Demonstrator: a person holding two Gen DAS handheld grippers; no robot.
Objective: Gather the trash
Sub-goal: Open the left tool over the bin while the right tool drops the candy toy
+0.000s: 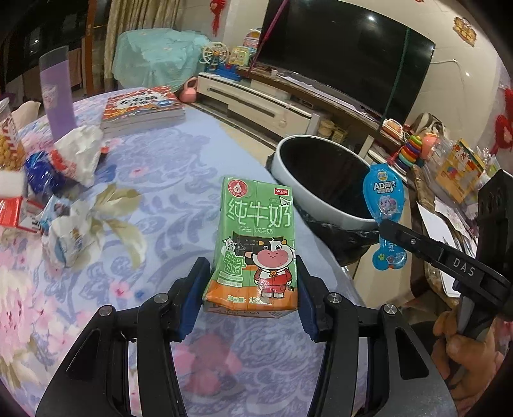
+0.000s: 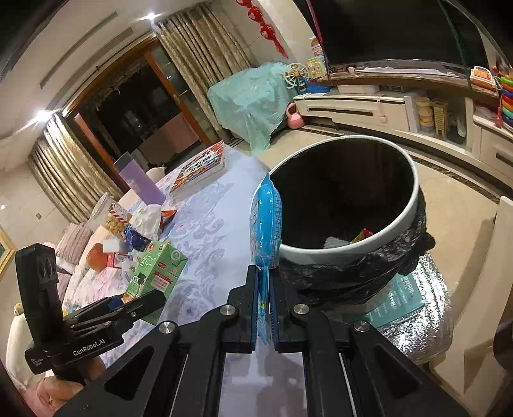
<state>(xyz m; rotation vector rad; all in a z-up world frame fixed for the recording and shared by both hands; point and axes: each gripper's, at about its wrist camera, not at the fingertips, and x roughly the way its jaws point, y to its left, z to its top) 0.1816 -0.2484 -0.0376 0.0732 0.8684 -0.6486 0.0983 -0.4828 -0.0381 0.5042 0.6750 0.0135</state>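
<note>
Milk carton upright in left gripper pinch; blue wrapper standing lengthwise, clamped by right gripper

Warm indoor light, fairly dim, with a dark window behind the curtains. In the right wrist view two ceiling lamps flare white. Both fisheye views bend straight lines hard and fall to black at the corners. The left edge of the left wrist view is smeared, the crumpled tissue soft. The television screen shows faint sheen, and the bin's inside is near black
</note>
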